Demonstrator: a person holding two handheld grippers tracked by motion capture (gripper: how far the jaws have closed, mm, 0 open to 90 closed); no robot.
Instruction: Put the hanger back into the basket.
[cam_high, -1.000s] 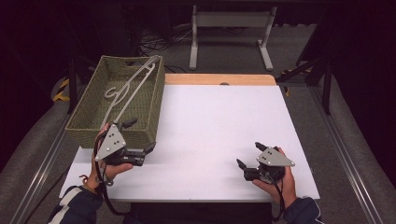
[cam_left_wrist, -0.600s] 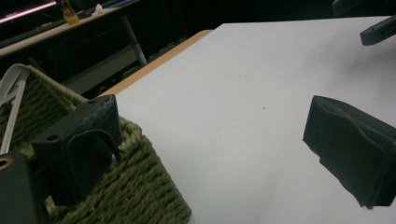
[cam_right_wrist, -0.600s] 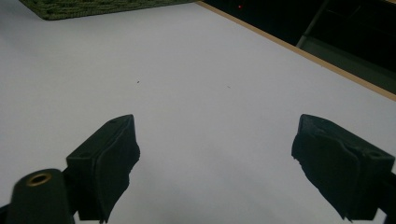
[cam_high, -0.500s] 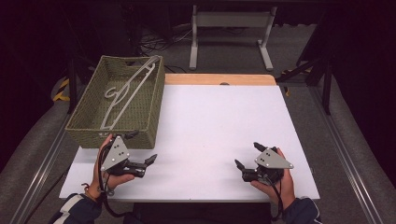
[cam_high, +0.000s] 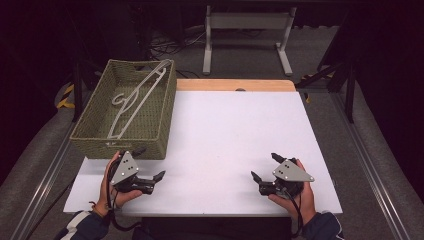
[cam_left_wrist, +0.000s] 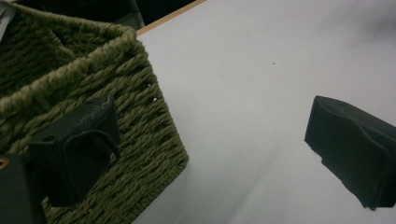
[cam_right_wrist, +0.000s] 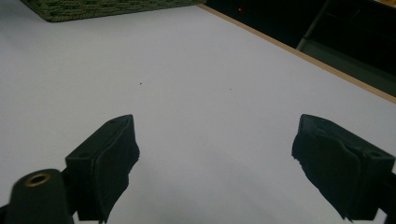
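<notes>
A white table (cam_high: 225, 135) stands in a dark room, a wooden strip along its far edge; the left gripper (cam_high: 150, 179) rests at the near left corner, jaws apart and holding nothing, just in front of the woven green basket (cam_high: 97, 142); inside it lies a white hanger (cam_high: 134, 102), its long axis running away from the person, hook toward the middle; so the hanger lies ahead of the left gripper, over the basket's near wall; the right gripper (cam_high: 265, 172), also spread and empty, sits well apart at the near right; the left hand is plainly nearer; beyond the table, grey floor and a metal stand (cam_high: 245, 30).
</notes>
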